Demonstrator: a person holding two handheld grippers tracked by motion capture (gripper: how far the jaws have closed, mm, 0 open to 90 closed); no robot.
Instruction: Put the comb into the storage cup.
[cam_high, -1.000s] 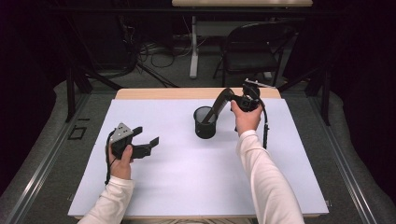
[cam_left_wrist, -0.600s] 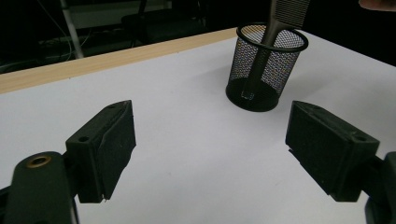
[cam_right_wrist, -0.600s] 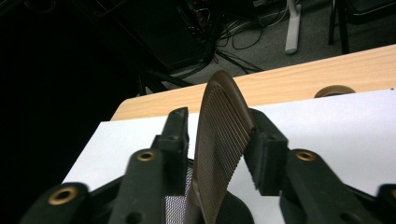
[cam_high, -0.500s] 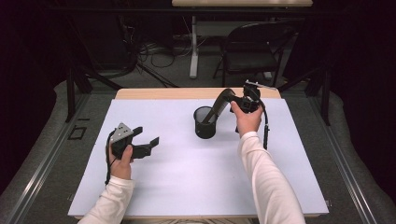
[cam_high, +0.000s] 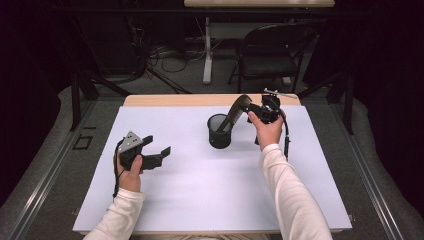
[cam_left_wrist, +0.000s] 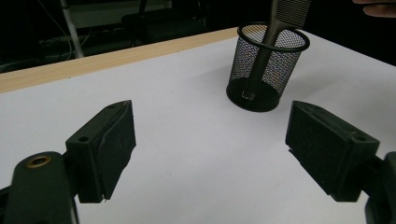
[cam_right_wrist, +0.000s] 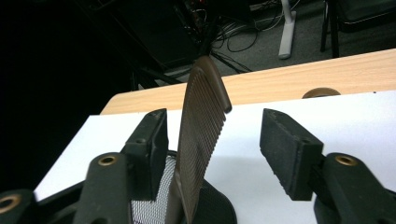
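**Comb stands in the mesh cup, both grippers released**

The white table sheet (cam_high: 200, 200) lies under both grippers. The black mesh cup (cam_high: 219, 131) sits ahead of the left gripper (cam_high: 156, 150), whose jaws are spread wide around nothing. The brown comb (cam_right_wrist: 198, 140) leans in the cup, rising between the right gripper's (cam_right_wrist: 212, 144) parted fingers, apart from both pads.

Black mesh, brown comb, white table

The cup (cam_high: 219, 131) is black wire mesh; the comb (cam_right_wrist: 198, 135) is brown with fine ridged teeth; the table (cam_high: 200, 195) has a white top and a pale wood edge.
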